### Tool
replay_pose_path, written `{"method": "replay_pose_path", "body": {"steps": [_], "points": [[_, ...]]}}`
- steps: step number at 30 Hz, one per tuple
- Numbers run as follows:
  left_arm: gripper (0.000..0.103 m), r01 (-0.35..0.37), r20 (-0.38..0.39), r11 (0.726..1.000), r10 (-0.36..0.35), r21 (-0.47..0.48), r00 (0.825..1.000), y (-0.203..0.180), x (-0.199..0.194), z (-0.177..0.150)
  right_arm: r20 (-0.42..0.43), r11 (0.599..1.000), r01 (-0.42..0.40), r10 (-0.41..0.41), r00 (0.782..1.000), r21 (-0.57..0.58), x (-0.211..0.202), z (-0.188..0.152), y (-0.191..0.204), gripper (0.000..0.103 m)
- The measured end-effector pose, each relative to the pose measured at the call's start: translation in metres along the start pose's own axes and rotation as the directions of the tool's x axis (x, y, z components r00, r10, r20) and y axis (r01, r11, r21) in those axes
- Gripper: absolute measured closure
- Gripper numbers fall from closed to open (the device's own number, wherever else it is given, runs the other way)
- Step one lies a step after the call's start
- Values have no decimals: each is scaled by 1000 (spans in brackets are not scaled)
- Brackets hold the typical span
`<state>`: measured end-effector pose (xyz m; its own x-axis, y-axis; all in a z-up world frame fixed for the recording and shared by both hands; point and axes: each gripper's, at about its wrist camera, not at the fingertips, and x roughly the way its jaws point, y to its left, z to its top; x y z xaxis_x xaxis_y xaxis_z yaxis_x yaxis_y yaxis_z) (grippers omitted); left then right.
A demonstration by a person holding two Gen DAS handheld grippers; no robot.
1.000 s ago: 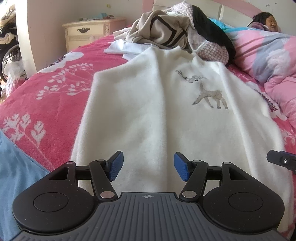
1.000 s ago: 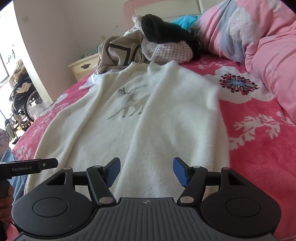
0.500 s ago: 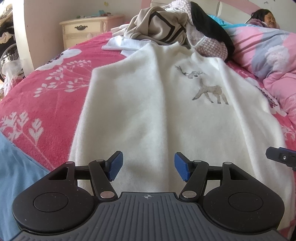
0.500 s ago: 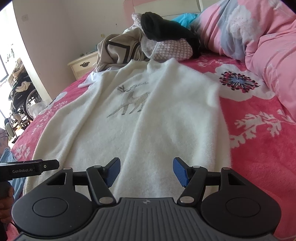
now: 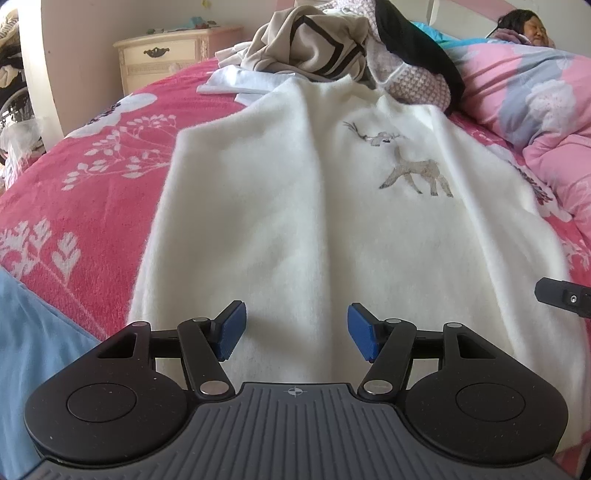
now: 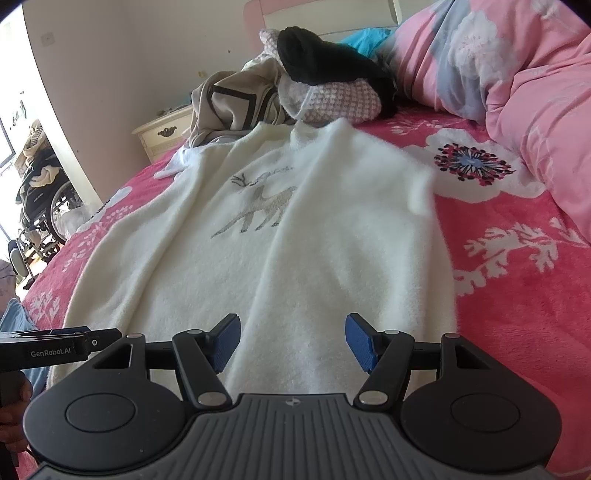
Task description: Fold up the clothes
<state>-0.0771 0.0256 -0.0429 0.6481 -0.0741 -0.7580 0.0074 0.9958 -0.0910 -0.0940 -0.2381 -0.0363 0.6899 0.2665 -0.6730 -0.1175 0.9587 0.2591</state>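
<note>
A white fleece garment (image 5: 295, 206) with a grey deer motif (image 5: 413, 170) lies spread flat on the pink floral bed, also in the right wrist view (image 6: 303, 236). My left gripper (image 5: 295, 330) is open and empty, just above the garment's near hem on its left half. My right gripper (image 6: 291, 341) is open and empty, above the near hem on the right half. The right gripper's edge shows in the left wrist view (image 5: 565, 301).
A pile of unfolded clothes (image 5: 332, 48) lies at the garment's far end, beige, checked and black. A pink quilt (image 6: 517, 74) covers a person (image 5: 528, 26) lying at the right. A cream nightstand (image 5: 173, 59) and a wheelchair (image 6: 40, 206) stand left of the bed.
Both grippers have moved forward and lower over the garment's near hem. Both stay open and the garment has not moved.
</note>
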Motion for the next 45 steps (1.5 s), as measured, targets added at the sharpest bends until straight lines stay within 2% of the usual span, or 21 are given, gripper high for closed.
{"method": "replay_pose_path", "body": {"steps": [5,8,13,17,19,22,24,26,31,36,38,44,45], "points": [[41,0,-1,1000,0,4,1000,-1,0,0,4,1000,-2,2,1000,11,-6,6,1,36],[42,14,26,1000,-14,9,1000,2,-4,11,27,999,-32,32,999,-4,-14,20,1,36],[41,-17,120,992,2,121,993,8,2,65,71,994,-48,55,996,-99,6,70,-4,36],[39,-11,198,977,-31,211,980,7,24,124,102,979,-61,82,991,-193,43,129,-14,36],[37,-26,216,961,-36,275,976,2,45,149,72,964,-87,109,991,-252,69,160,-17,36],[34,-15,200,933,-62,360,978,-9,86,186,24,930,-109,125,992,-351,113,206,-18,36],[33,33,177,925,-107,378,978,-17,112,208,-7,911,-110,117,993,-397,142,230,-18,36],[31,85,152,915,-156,394,976,-24,138,230,-29,911,-103,99,995,-399,172,252,-21,36],[31,131,137,902,-203,411,969,-43,186,263,-72,924,-107,87,994,-367,234,291,-28,36],[34,152,107,877,-224,456,969,-62,221,281,-137,917,-84,32,990,-389,289,304,-25,37],[43,150,94,868,-219,472,971,-66,235,283,-158,914,-82,20,987,-396,305,305,-23,38],[53,182,69,883,-234,432,970,-64,262,291,-217,916,-82,-6,976,-392,338,306,-23,39],[57,190,65,887,-238,422,969,-63,266,293,-228,918,-86,-5,974,-388,342,306,-23,44]]}}
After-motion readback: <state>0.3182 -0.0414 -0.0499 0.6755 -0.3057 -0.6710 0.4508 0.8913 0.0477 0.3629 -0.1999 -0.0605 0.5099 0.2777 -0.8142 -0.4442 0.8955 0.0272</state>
